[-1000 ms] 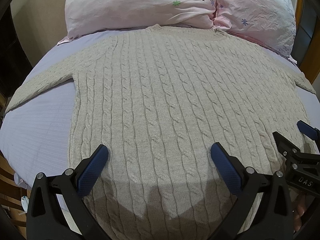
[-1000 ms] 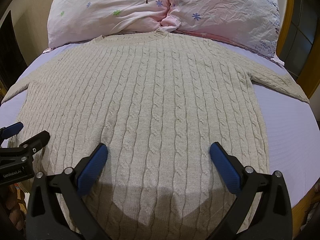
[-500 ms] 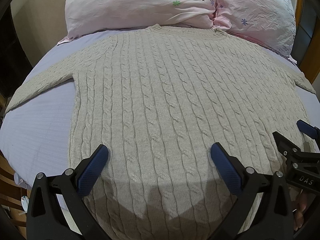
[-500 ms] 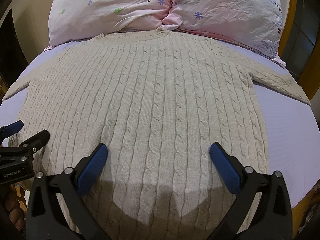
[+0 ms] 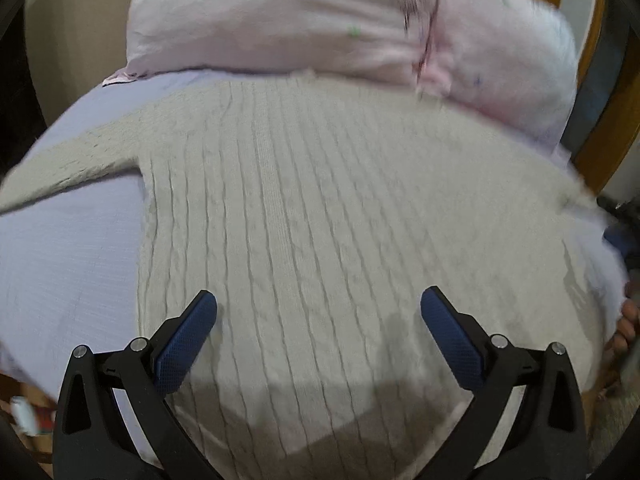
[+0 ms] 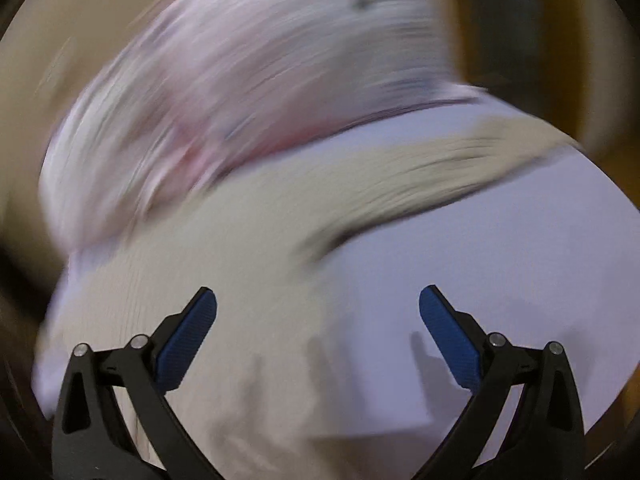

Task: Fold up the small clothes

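Both tools, left [image 5: 318, 330] and right [image 6: 317, 330], gape wide over the flat sweater [image 5: 340, 208].

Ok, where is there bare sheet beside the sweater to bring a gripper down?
Two bare patches of sheet. One lies left of the sweater body, below its spread left sleeve. The other lies right of the body, below the right sleeve; that view is blurred. The top is crowded: the pillows meet the collar. Both grippers are open, left and right.
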### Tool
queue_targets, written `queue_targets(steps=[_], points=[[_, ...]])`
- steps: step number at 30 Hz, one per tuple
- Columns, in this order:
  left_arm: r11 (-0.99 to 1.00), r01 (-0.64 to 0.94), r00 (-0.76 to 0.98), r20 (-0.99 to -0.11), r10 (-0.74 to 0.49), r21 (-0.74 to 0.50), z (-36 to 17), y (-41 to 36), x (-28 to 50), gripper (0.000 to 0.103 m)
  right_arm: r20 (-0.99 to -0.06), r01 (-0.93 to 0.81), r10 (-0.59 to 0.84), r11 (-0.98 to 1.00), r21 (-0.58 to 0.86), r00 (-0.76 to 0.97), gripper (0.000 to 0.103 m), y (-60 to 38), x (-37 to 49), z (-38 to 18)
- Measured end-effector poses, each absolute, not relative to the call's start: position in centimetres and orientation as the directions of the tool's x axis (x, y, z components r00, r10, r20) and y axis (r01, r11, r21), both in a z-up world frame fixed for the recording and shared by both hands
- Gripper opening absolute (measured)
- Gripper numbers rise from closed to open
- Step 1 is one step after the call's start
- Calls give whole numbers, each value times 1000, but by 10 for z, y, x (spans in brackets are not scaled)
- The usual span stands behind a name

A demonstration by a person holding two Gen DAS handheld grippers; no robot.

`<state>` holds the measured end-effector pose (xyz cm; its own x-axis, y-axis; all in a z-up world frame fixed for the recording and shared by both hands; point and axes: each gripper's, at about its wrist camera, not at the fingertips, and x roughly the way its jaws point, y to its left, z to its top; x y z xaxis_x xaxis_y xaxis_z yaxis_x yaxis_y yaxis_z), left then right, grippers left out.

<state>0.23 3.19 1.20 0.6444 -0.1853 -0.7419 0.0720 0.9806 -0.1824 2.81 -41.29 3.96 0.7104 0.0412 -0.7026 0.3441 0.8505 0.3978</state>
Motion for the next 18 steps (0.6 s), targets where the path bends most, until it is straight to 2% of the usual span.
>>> queue_targets(steps=[1,3,7,12,16,17,18], points=[[975,78,663,-720,-206,-208,14,37,3,102,-697,433,11,777,457,717,87,-456,29,38],[962,99,702,-667,-250,-256,17,49,5,102,-714,557,-36,654,512,699,64,-514,30,30],[963,72,734,-640,-229,-261,23,63,16,102,-743,690,-82,449,568,664,53,-602,37,7],[938,10,754,-614,-234,-346,29,91,25,102,-750,714,-37,341,612,661,36,-644,53,-20],[915,-61,789,-580,-200,-399,33,119,27,102,-735,703,-58,353,618,675,34,-656,65,-25],[910,-82,798,-573,-184,-406,34,128,27,102,-737,706,-68,358,610,672,30,-655,69,-25],[909,-92,801,-572,-175,-406,34,132,27,102,-738,707,-77,368,604,670,20,-658,72,-26]])
